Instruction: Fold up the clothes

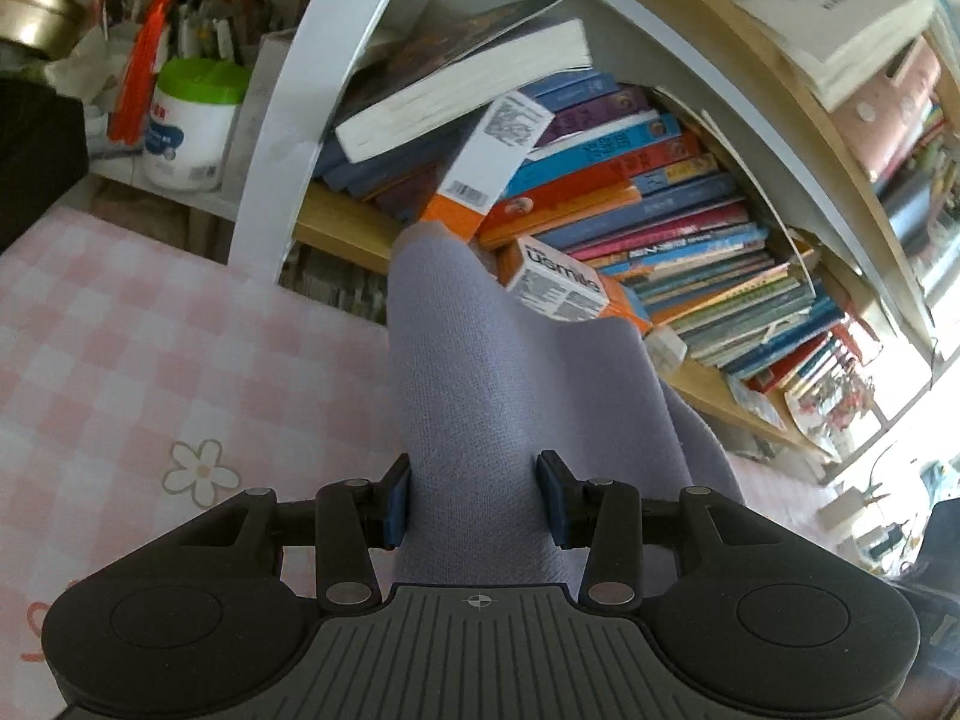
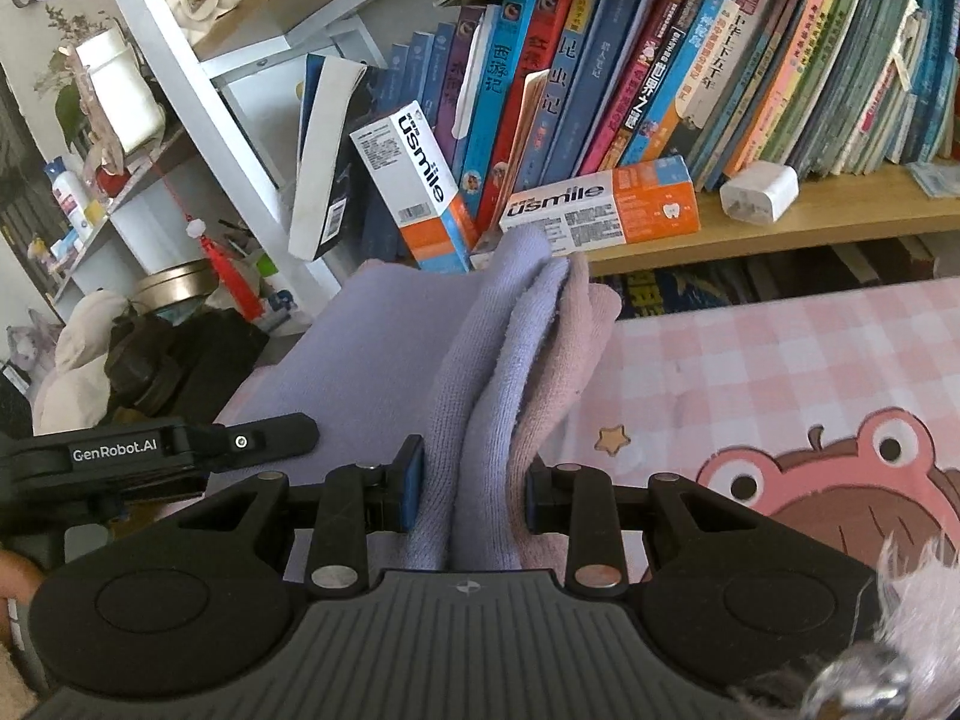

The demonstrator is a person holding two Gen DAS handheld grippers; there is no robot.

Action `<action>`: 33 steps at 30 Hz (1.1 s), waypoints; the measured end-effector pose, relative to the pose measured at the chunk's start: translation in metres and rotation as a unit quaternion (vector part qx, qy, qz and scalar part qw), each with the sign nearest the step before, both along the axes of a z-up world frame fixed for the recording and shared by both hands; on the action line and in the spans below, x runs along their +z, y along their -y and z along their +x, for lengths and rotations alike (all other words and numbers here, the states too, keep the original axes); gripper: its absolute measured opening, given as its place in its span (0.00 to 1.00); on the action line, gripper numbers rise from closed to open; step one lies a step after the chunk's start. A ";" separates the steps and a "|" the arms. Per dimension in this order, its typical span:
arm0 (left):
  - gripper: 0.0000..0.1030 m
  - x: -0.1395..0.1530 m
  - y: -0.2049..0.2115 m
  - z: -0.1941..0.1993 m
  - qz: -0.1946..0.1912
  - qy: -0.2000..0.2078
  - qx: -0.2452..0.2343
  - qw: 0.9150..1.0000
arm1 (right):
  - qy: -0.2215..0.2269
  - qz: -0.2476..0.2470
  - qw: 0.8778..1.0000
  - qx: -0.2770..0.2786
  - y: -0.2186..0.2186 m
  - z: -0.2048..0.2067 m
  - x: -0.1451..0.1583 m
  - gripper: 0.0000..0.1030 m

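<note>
Both grippers pinch the lilac knit garment point(image 1: 480, 396): left gripper point(image 1: 477, 498) grips one bunched fold, right gripper point(image 2: 474, 492) another. It rises mid-frame over the pink checked cloth point(image 1: 150, 330), bookshelf point(image 2: 780, 222) behind.

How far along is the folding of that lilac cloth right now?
Done: little that shows; the right wrist view has layers of the lilac cloth doubled together. In hand: the left gripper and right gripper each pinch it, lifted above the pink checked sheet. Left: lay it down flat and finish the folds.
</note>
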State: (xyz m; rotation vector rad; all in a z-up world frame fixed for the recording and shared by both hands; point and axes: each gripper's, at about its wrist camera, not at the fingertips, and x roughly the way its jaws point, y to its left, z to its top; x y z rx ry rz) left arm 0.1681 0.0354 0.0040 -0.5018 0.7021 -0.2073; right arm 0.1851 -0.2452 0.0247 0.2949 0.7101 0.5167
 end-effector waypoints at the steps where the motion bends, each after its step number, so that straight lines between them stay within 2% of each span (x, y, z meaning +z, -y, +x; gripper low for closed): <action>1: 0.40 -0.002 -0.001 0.002 -0.001 -0.002 0.000 1.000 | 0.001 -0.002 1.000 0.000 -0.001 0.003 -0.001 0.27; 6: 0.40 -0.015 -0.005 0.013 0.000 -0.013 -0.003 1.000 | -0.004 -0.009 1.000 -0.001 -0.006 0.013 -0.013 0.27; 9: 0.40 -0.027 -0.006 0.018 0.008 -0.030 -0.004 1.000 | -0.025 -0.013 1.000 -0.004 -0.008 0.020 -0.025 0.28; 12: 0.45 -0.033 -0.008 0.018 0.013 -0.035 -0.001 0.999 | -0.046 -0.008 0.999 -0.013 -0.006 0.024 -0.037 0.32; 15: 0.49 -0.035 -0.009 0.016 0.018 -0.033 0.000 0.999 | -0.058 0.000 0.998 -0.024 -0.001 0.026 -0.042 0.42; 18: 0.53 -0.030 -0.008 0.013 0.038 -0.030 0.007 0.999 | -0.055 -0.009 0.998 -0.040 0.001 0.023 -0.041 0.60; 19: 0.56 -0.028 -0.008 0.012 0.046 -0.030 0.012 0.998 | -0.052 -0.014 0.997 -0.046 0.002 0.022 -0.039 0.62; 20: 0.63 -0.025 -0.007 0.011 0.058 -0.031 0.020 0.998 | -0.050 -0.020 0.997 -0.051 0.002 0.021 -0.037 0.68; 21: 0.65 -0.021 -0.006 0.009 0.075 -0.032 0.032 0.996 | -0.045 -0.034 0.997 -0.057 0.001 0.019 -0.035 0.74; 24: 0.67 -0.008 -0.004 0.002 0.106 -0.024 0.052 0.993 | -0.023 -0.083 0.994 -0.072 -0.002 0.013 -0.024 0.84; 28: 0.73 0.008 0.000 -0.012 0.124 -0.006 0.064 0.990 | 0.014 -0.133 0.988 -0.079 -0.005 -0.002 -0.008 0.91; 33: 0.82 0.023 0.018 -0.039 0.167 0.013 0.063 0.984 | 0.040 -0.156 0.984 -0.078 -0.003 -0.027 0.008 0.96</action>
